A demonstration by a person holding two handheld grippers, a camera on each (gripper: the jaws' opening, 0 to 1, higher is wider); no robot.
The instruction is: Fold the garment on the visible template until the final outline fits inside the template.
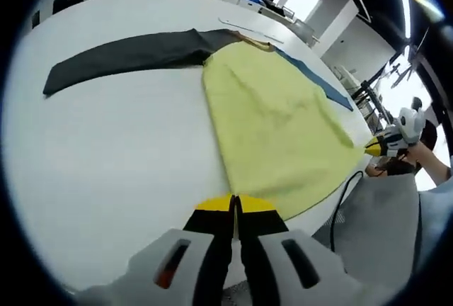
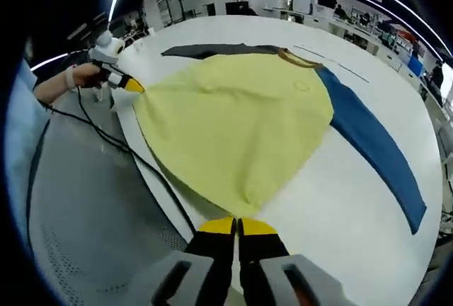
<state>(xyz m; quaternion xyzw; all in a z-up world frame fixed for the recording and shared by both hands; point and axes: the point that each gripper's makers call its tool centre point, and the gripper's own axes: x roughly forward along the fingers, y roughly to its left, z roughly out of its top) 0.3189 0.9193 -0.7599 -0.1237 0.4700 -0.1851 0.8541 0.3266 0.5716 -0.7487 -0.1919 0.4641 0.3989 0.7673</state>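
Shirt (image 2: 241,125) lies flat on the white table (image 2: 340,193), yellow body spread wide, hem at the near edge twd you. One dark grey sleeve (image 1: 134,54) runs straight out one side, one blue sleeve (image 2: 375,154) out the other; brown collar (image 2: 297,58) at the far end.

Your left gripper (image 1: 236,207) has jaws shut, yellow tips pinched right on the hem corner, looks like cloth between them. Your right gripper (image 2: 237,227) same story, jaws closed on the other hem corner.

Can't make out any template outline on the table, so judge the fold off the shirt's own edges. Lift both corners together, keep hem taut & level, carry it up twd the collar, no dragging. Mind the black cable (image 2: 120,146) draped off the table edge.

Count: 1 shirt, 2 sleeves, 2 grippers, 1 table.
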